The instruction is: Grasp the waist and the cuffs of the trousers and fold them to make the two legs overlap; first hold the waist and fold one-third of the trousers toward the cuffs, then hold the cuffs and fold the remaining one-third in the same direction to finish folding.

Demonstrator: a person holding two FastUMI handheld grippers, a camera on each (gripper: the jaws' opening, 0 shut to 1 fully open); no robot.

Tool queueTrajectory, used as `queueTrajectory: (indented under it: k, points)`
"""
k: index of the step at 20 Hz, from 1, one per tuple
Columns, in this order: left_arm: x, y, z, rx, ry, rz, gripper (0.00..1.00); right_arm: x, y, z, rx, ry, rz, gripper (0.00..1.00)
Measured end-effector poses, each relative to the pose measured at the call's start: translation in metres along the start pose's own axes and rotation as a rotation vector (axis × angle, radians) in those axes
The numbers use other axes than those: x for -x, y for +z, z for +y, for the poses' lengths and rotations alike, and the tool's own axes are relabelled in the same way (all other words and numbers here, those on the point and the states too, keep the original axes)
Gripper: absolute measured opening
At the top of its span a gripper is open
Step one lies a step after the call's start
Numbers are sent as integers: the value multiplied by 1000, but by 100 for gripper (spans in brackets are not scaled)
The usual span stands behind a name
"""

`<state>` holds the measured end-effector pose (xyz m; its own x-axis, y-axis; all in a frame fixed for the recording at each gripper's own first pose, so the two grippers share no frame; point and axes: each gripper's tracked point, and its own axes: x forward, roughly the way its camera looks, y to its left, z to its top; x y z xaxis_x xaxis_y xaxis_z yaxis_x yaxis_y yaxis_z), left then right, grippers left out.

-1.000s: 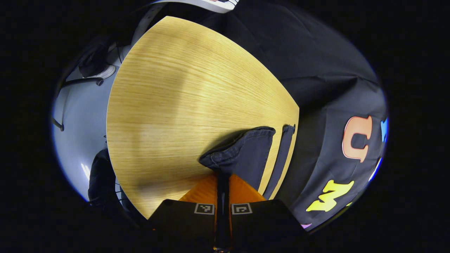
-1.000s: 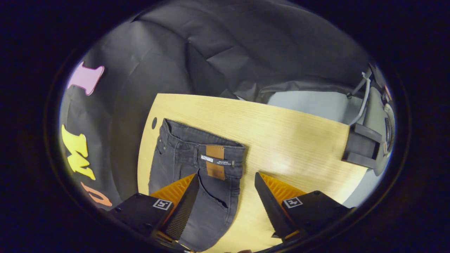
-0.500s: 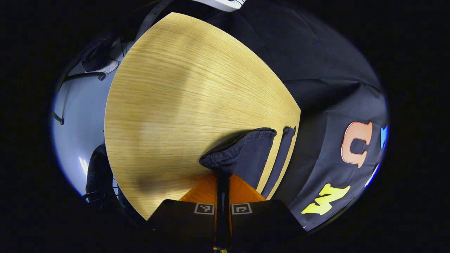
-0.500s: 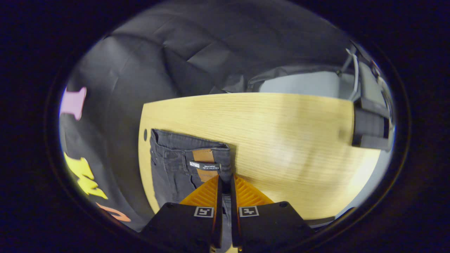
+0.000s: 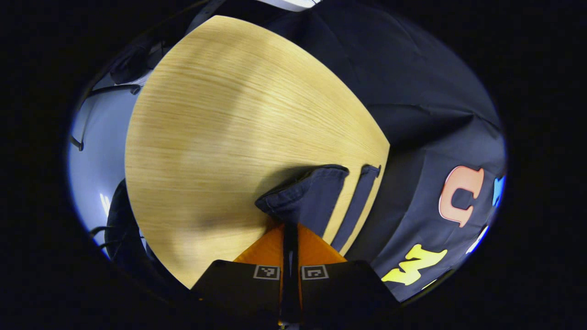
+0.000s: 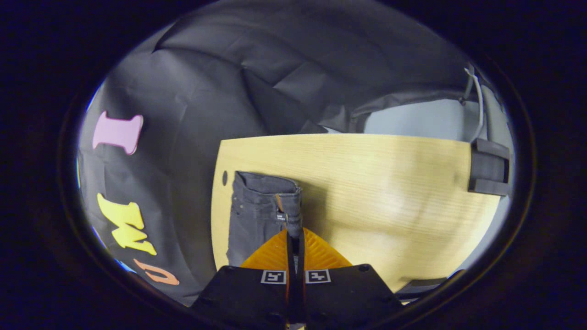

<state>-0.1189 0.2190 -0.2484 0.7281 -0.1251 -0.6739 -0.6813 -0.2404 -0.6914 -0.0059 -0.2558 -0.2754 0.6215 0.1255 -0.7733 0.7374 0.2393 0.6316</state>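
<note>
Dark grey trousers lie on a light wooden table. In the left gripper view my left gripper is shut on the hem of one cuff, which is lifted off the wood; the other leg's cuff lies flat along the table's right edge. In the right gripper view my right gripper is shut on the waistband, pinching its near edge by the small patch. The waist is raised and bunched above the table. The fabric behind both grippers is hidden.
The booth's black cloth wall hangs right behind the table's far edge. A small dark hole sits in the tabletop near the waistband. A black clamp-like block stands at the table's right end, with cables and pale floor beyond.
My right gripper moved onto the waistband, went from open to shut on it, and lifted it so it bunches up. My left gripper kept its hold on the cuff and shifted slightly.
</note>
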Motion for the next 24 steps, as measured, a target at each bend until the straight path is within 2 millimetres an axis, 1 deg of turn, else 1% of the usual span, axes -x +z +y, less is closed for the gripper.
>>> queueTrajectory:
  k: [4,5,7,9,10,11,13,15,16,18,19,21,24]
  points:
    - [5,-11,-75,-11,-112,22,4,6,-3,68,25,114,9,0]
    - [2,-13,-93,-30,-127,24,4,4,-3,82,29,127,20,0]
    - [-9,-18,-126,-76,-139,21,3,-3,-3,112,37,165,24,0]
    - [-20,-18,-160,-69,-150,12,3,-13,0,143,47,207,23,0]
    - [-28,-15,-173,-60,-143,1,3,-20,3,156,55,220,21,0]
    - [-39,-12,-182,-54,-124,-15,4,-26,4,168,59,232,17,0]
    - [-58,-5,-194,-44,-76,-48,3,-43,6,192,67,259,13,0]
    - [-81,0,-210,-23,-44,-58,4,-63,11,207,81,265,2,0]
    - [-93,0,-220,-12,-36,-57,3,-73,16,212,82,264,-5,0]
    - [-121,3,-226,-15,0,-69,3,-93,20,217,66,266,-7,0]
    - [-135,5,-230,-28,15,-73,3,-106,19,220,63,263,-5,0]
    - [-163,7,-238,-66,43,-78,4,-133,19,217,72,240,-9,0]
    - [-214,9,-247,-141,71,-83,3,-177,20,212,79,197,-19,0]
